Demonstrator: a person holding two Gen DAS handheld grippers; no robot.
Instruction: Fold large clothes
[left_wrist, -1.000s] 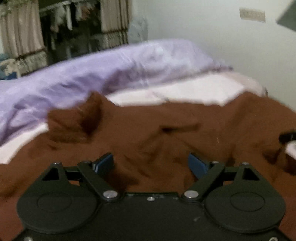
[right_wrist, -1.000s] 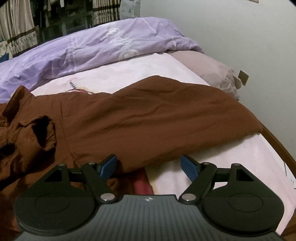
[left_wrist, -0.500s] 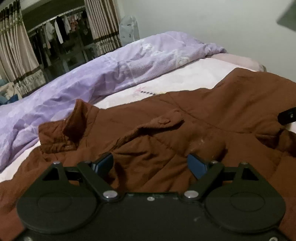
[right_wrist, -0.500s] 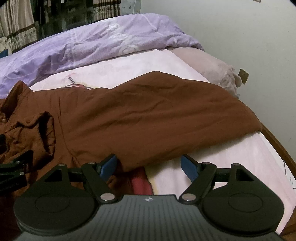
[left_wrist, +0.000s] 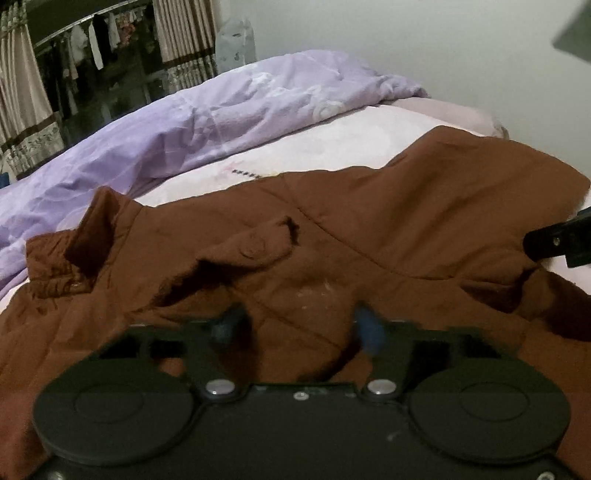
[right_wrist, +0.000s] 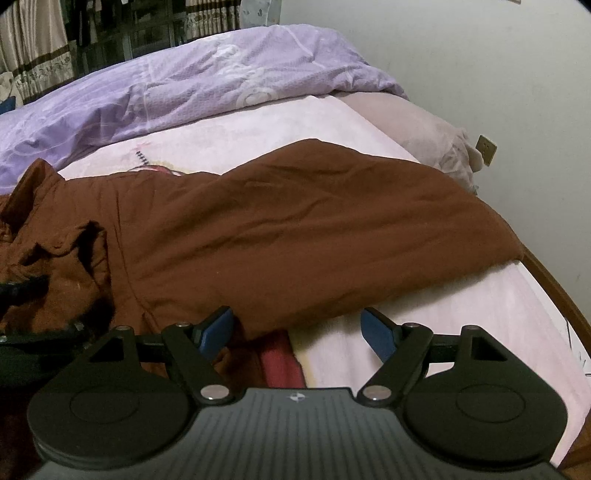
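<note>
A large brown jacket (left_wrist: 369, 229) lies spread on the bed, its collar (left_wrist: 99, 218) standing up at the left and a buttoned flap (left_wrist: 255, 247) near the middle. My left gripper (left_wrist: 301, 323) is low on the jacket's chest and its jaws are closing, blurred, with a mound of brown fabric between them. In the right wrist view the jacket (right_wrist: 295, 229) stretches across the pink sheet. My right gripper (right_wrist: 297, 330) stands open over the jacket's near edge, where a strip of red lining (right_wrist: 280, 362) shows. Nothing is gripped in it.
A crumpled lilac duvet (right_wrist: 207, 81) lies along the far side of the bed, with a pink pillow (right_wrist: 424, 129) by the white wall. The pink sheet (right_wrist: 461, 317) is bare at the right up to the wooden bed edge (right_wrist: 554, 288). Curtains and hanging clothes (left_wrist: 92, 48) stand beyond.
My left gripper has moved in lower over the jacket's chest and its fingers have come much closer together around the fabric. The right gripper has kept still and open.
</note>
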